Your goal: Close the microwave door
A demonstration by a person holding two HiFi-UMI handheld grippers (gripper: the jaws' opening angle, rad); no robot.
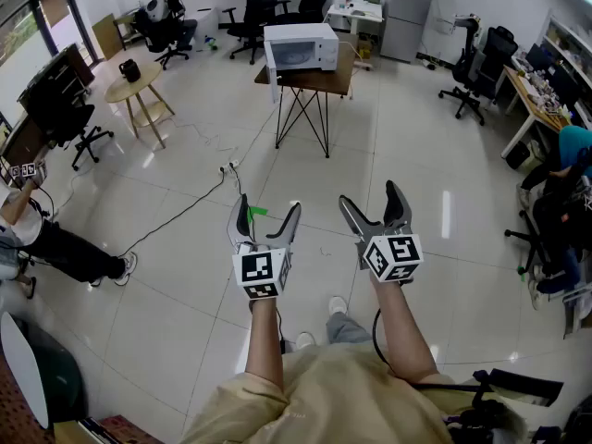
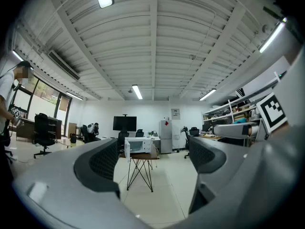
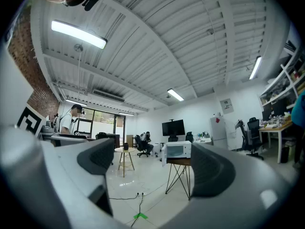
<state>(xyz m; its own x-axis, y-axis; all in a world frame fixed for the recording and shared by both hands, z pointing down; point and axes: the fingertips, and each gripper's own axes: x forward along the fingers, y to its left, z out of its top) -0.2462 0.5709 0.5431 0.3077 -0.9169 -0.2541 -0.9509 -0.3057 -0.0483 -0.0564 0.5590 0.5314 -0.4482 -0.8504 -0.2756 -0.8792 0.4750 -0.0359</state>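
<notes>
Left tongs (image 1: 269, 205), right tongs (image 1: 369, 195) both gaping, empty — forearms (image 1: 265, 340) outstretched toward distant microwave (image 1: 301, 46)

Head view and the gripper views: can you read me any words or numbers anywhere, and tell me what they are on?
No text here can be read.
Wall sign: has print, too small to read.
Fridge: a red tag, too small to read.
Microwave: no brand or numbers can be made out.
Left cube and right cube: only black and white squares, no letters.
</notes>
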